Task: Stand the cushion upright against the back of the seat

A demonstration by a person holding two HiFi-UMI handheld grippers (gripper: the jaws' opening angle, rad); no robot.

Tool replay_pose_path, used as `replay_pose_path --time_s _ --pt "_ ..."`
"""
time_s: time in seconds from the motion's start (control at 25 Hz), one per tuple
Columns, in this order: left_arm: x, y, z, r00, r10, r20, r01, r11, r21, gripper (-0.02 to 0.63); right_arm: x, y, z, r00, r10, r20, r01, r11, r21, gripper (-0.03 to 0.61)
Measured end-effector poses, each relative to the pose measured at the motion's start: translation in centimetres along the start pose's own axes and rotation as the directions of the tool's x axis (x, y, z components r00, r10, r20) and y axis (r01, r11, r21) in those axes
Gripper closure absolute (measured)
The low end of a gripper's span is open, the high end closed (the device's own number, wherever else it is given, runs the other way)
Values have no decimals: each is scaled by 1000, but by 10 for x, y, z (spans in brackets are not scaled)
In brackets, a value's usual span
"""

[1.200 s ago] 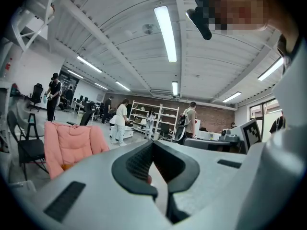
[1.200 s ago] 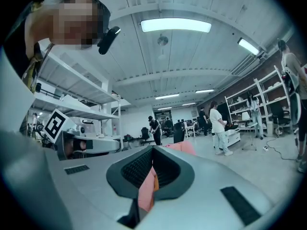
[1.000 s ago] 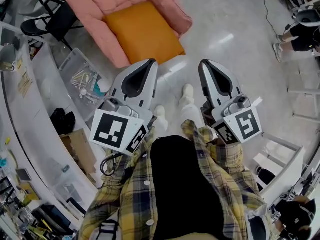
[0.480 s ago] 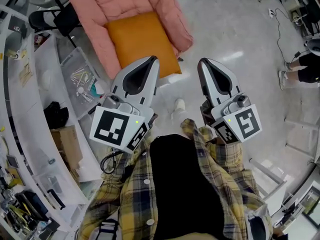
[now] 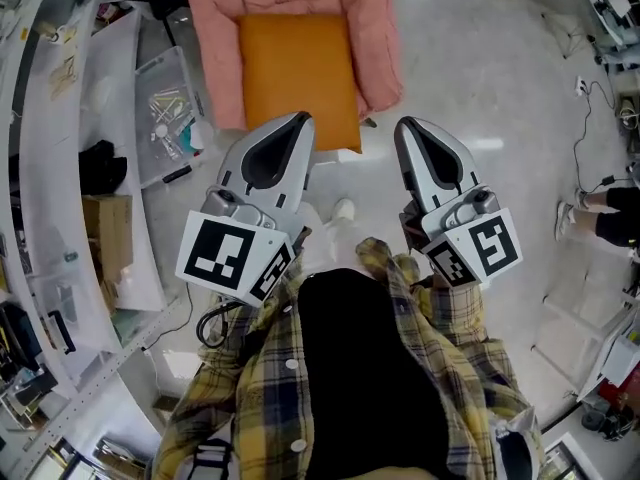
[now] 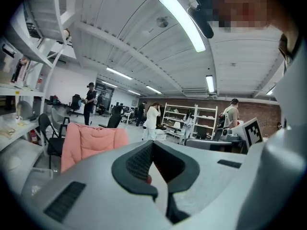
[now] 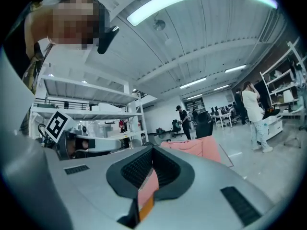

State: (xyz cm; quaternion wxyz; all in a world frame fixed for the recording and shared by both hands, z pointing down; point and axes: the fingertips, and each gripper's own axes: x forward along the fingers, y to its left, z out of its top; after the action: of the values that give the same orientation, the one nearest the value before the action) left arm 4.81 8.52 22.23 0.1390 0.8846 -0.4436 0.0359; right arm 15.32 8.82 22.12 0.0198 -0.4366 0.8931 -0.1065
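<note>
Both shut and empty, your left hand-held gripper [image 5: 299,120] and right hand-held gripper [image 5: 404,124] sit short of the orange cushion [image 5: 298,73], flat on the pink armchair [image 5: 215,38] at top centre; arrive unopened and you'll likely shove it askew.

The left tongs [image 5: 299,120] and the right tongs [image 5: 404,126] are out in front of the chest, side by side and apart. The left tongs point toward 1 o'clock, the right toward 11 o'clock, both about level. Each has its jaws closed tip to tip, gripping nothing. Plaid sleeves [image 5: 452,313] reach their rear ends at 6 o'clock.
</note>
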Motion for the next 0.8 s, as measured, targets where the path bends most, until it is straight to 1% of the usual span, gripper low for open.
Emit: replay_pose_path --time_s 0.16,0.32,0.52,0.8 --pt "-9 25 -5 998 66 -17 -66 998 -22 611 29 8 -10 997 64 -33 -63 998 23 561" --pt "-5 56 -5 995 97 -19 -98 995 -36 611 66 12 -15 994 100 -44 -99 995 31 561" --pt "11 100 8 996 93 -3 -93 995 -40 611 111 9 -10 995 90 -39 -89 996 21 560" --pt "39 148 32 999 48 13 -48 999 -26 611 166 -4 7 999 46 -20 -47 999 -11 561"
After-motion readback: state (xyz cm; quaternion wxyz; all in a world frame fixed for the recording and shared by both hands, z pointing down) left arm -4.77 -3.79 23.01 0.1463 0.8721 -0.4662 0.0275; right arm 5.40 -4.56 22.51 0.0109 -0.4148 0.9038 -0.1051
